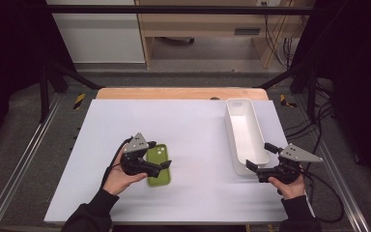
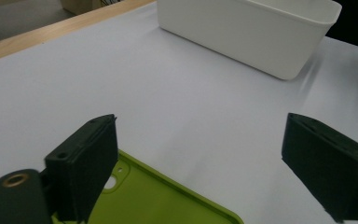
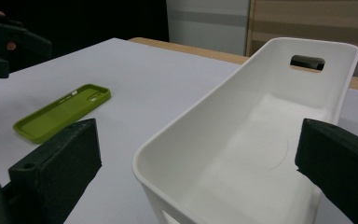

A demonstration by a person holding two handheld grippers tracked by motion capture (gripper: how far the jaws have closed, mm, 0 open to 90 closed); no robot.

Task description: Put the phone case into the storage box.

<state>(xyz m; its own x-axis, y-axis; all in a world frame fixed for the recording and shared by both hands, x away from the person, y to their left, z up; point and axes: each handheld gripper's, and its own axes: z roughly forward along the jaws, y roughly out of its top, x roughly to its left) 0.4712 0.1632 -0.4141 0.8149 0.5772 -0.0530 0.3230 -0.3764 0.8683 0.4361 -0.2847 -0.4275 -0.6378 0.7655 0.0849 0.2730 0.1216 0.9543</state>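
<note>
Left claw (image 1: 160,166) is hovering wide over the green phone case (image 1: 158,165), which is lying flat on the counter (image 1: 193,130) under its jaws, apparently lining up a grab. Right claw (image 1: 260,160) is gaping wide around the white bin's (image 1: 244,131) near end, seemingly steadying it.

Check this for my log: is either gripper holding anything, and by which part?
Nothing is held. The left gripper is open over the green phone case, which lies flat on the table. The right gripper is open at the near end of the white bin.
</note>
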